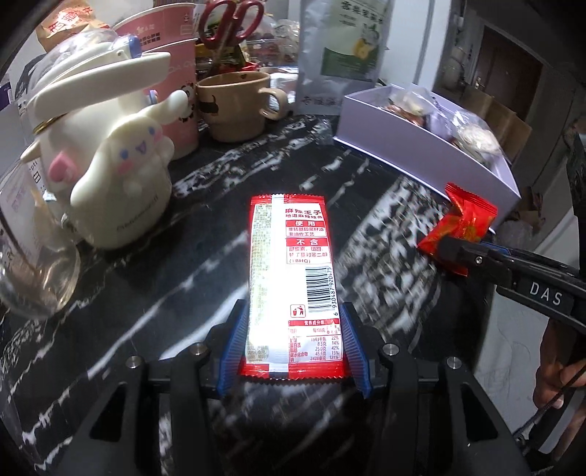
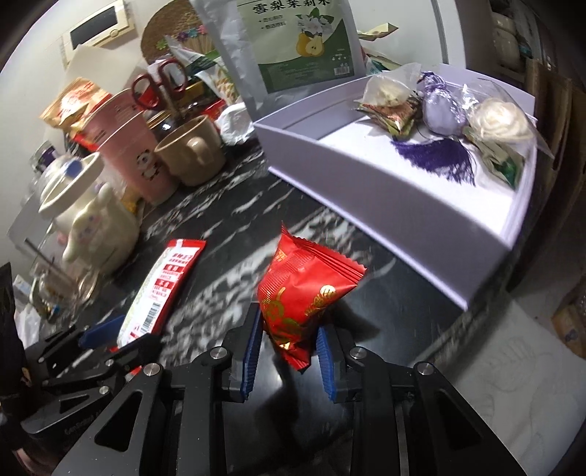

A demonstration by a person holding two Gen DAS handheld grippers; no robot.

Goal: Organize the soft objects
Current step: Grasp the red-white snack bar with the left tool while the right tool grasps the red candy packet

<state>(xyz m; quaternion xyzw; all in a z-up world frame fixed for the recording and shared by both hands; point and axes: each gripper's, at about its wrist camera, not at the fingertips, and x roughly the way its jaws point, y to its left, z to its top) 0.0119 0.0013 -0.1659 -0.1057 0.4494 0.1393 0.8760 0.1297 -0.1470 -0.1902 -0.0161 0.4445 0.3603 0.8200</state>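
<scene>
My left gripper (image 1: 293, 344) is shut on a long red-and-white snack packet (image 1: 293, 274), its blue pads pressing both long edges; the packet points away over the black marble counter. It also shows in the right wrist view (image 2: 161, 289). My right gripper (image 2: 289, 344) is shut on a puffy red-and-gold snack pouch (image 2: 304, 296), held above the counter near the front wall of the white box (image 2: 384, 216). The pouch shows in the left wrist view (image 1: 457, 234) beside the box (image 1: 421, 157). The box holds several wrapped soft items, including a purple sachet (image 2: 439, 110).
A white bunny-shaped jug (image 1: 110, 157) stands at the left, with a glass jar (image 1: 33, 263) beside it. Behind stand a tan mug (image 1: 234, 106), pink cups (image 1: 164, 47), red scissors (image 1: 230, 22) and a silver tea pouch (image 1: 340, 55).
</scene>
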